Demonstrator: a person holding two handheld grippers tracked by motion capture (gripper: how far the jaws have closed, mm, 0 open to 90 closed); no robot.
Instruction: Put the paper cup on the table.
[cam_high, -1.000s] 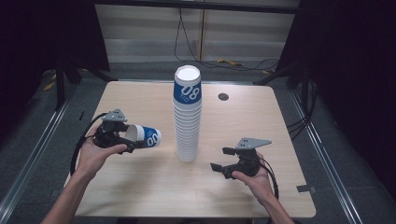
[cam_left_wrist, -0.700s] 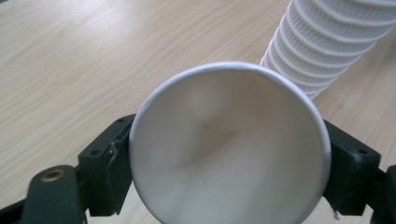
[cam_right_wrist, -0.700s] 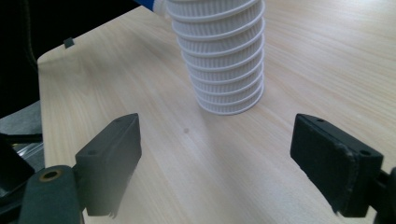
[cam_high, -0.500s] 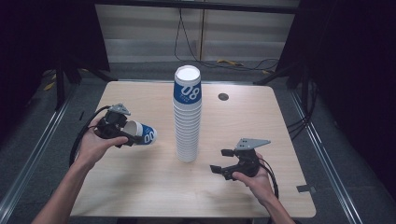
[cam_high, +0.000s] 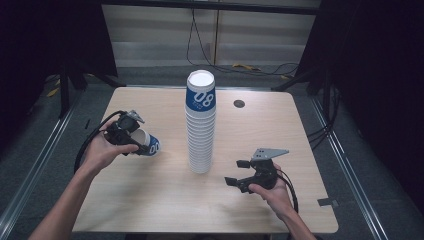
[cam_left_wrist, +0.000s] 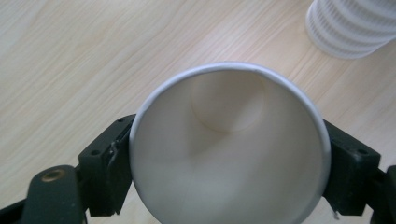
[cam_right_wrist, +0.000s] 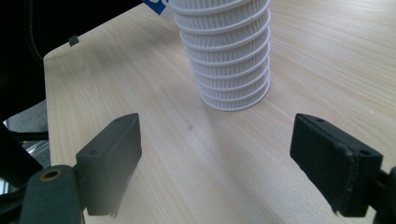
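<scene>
At the left of the frame, the left gripper (cam_high: 131, 136) pinches a paper cup (cam_high: 145, 145) on both sides. At lower right, the right gripper (cam_high: 239, 172) is spread wide, near the tall cup stack (cam_high: 200, 125)

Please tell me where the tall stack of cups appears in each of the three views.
High view: tall stack of cups at the table's centre.
Left gripper view: its base in the top right corner.
Right gripper view: its lower part at top centre.
Shared landmark: the wooden table.

Light wood table (cam_high: 150, 210) w/ rounded corners, tall stack of white ribbed paper cups (cam_high: 201, 125) standing at centre, small dark round grommet (cam_high: 239, 104) near far edge
</scene>
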